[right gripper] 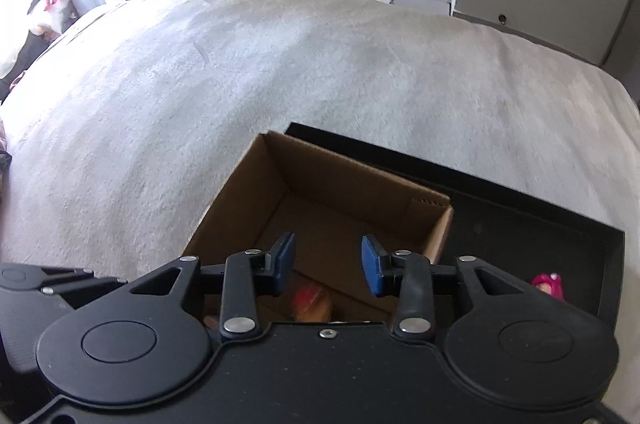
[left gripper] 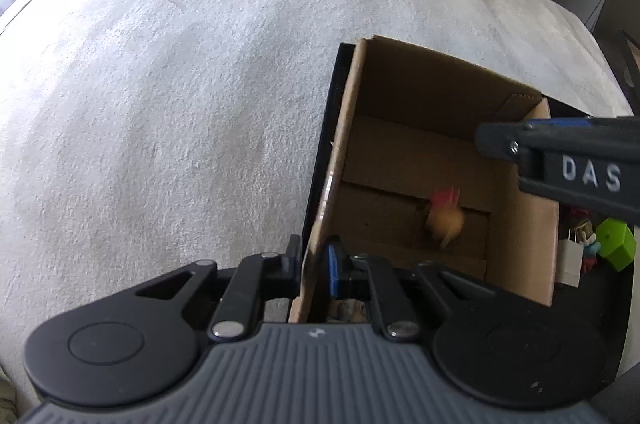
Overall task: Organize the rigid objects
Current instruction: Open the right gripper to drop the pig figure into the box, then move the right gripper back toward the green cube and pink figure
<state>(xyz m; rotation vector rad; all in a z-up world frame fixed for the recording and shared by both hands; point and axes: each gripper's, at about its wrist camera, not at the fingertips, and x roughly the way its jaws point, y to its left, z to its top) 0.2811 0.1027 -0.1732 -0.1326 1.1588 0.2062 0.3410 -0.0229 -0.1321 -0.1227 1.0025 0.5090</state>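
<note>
We see our left gripper (left gripper: 316, 264) clamped on the near-left wall of the cardboard box (left gripper: 400, 84), one finger outside and one inside, so the box stays steady while things go into it. The box stands in a black tray (right gripper: 520, 224), which lies on a pale carpet (left gripper: 160, 104).

Our right gripper (right gripper: 328, 264) hangs over the open box with its blue pads (right gripper: 370, 266) apart and nothing between them. Under it, on the box floor, there is a small orange and red toy (left gripper: 446, 220). It is blurred in both views, so we cannot tell whether it is falling or rolling; it seems to be just released.

Other small objects wait outside the box in the tray: a green block (left gripper: 616, 244) and a pink figure (right gripper: 548, 284). We judge these are the next things to collect, so the left grip should remain.
</note>
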